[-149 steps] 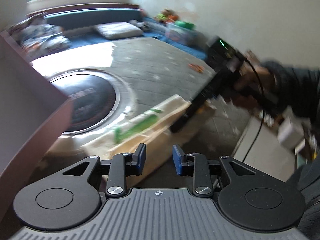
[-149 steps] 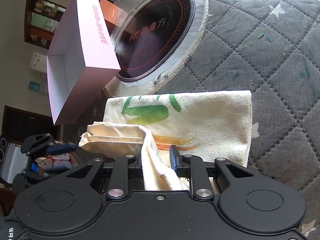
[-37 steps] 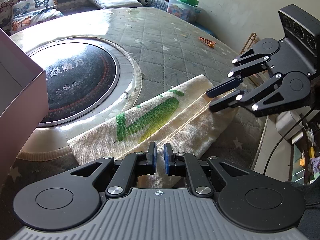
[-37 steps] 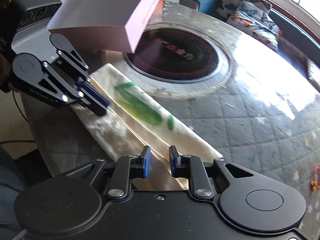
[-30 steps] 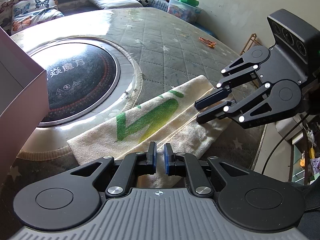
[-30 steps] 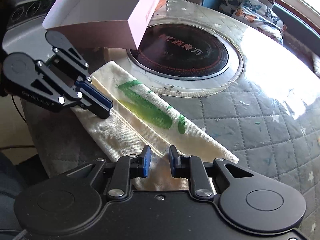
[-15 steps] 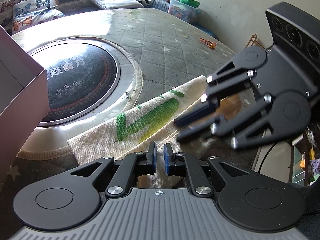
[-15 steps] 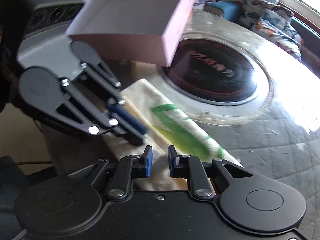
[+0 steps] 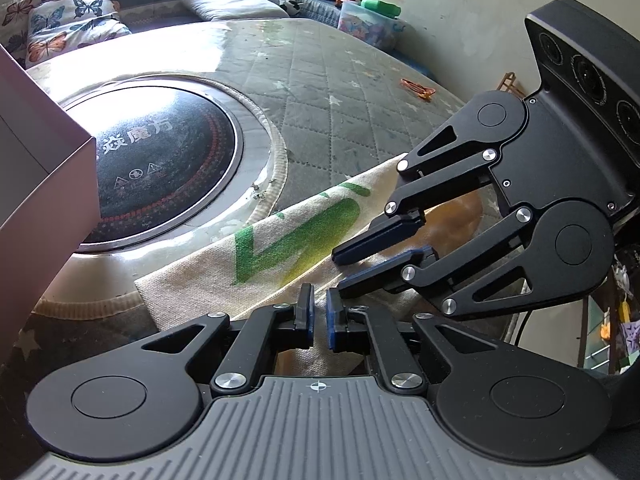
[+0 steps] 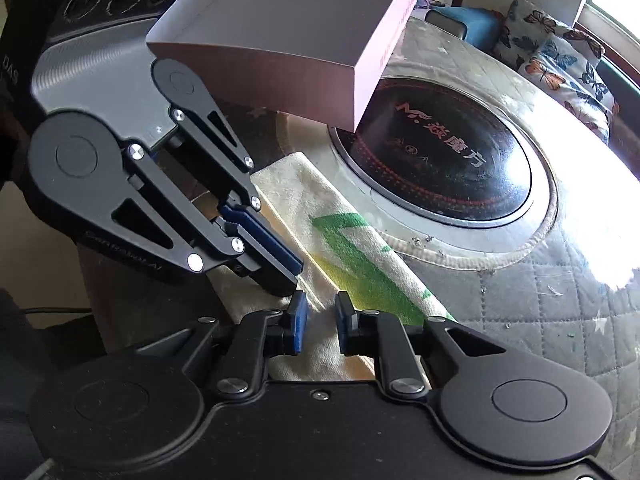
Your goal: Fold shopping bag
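**A:** ok so where's the bag rn?

**B:** Right at the near edge of the table. The canvas shopping bag is folded into a long narrow strip, lying flat on the quilted table cover. Long axis runs diagonal: near-left end by the left gripper, far end going up-right under the right gripper. Green print faces up, roughly mid-strip.

**A:** and the tongs?

**B:** Left one's basically pressed together, only a sliver between the blue pads, sitting over the bag's near edge. Can't tell if any cloth is actually caught in there tbh. Right one has a small gap, jaws a bit apart over the strip, nothing pinched afaict. Tips of the two nearly meet, coming in from opposite ends.

**A:** what's past that?

**B:** Just beyond the bag, a round black cooktop sunk in the table, pink box overhanging its edge. Further back, butterfly cushions on a bench.
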The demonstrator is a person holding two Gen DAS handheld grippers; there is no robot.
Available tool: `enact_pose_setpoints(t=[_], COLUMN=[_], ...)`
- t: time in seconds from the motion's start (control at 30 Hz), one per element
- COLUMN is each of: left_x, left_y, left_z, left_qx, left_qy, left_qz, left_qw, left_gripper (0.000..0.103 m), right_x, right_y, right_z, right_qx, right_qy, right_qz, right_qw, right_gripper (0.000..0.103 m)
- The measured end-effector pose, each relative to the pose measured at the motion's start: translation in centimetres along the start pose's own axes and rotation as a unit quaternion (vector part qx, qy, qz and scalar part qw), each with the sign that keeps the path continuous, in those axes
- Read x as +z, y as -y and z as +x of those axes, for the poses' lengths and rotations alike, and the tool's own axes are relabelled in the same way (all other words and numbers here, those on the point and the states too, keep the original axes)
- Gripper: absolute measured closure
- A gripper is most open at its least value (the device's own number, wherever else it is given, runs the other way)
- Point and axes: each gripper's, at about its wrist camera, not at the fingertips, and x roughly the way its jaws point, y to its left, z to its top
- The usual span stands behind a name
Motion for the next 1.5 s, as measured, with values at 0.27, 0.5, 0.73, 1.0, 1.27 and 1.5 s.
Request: enact_pose_setpoints(t=[0.27, 0.5, 0.73, 1.0, 1.27, 1.5], left_x=[0.0, -0.2, -0.3, -0.1, -0.2, -0.2], left_y=[0.1, 0.1, 0.0, 0.1, 0.4, 0.4], left_z=[0.0, 0.1, 0.1, 0.1, 0.0, -0.1], left_qx=[0.0, -0.001, -0.001, -0.001, 0.004, 0.005], left_qy=[0.001, 0.003, 0.002, -0.001, 0.0, 0.001], left_qz=[0.002, 0.004, 0.004, 0.002, 0.004, 0.003], left_qw=[1.0, 1.0, 1.0, 1.0, 1.0, 1.0], left_gripper=[0.096, 0.096, 0.096, 0.096, 0.096, 0.096], right_x=[-1.5, -3.9, -5.3, -4.4, -2.9, -1.7], right_y=[1.0, 3.2, 4.7, 4.6, 3.2, 2.1], right_z=[-1.7, -2.7, -4.0, -3.2, -2.1, -2.0], right_qx=[0.0, -0.019, -0.042, -0.031, 0.001, 0.012], right_qy=[-0.018, -0.03, -0.034, -0.025, -0.001, 0.011], right_qz=[0.01, 0.052, 0.07, 0.076, 0.069, 0.059], right_qw=[1.0, 0.998, 0.996, 0.996, 0.998, 0.998], right_gripper=[0.084, 0.084, 0.089, 0.088, 0.088, 0.088])
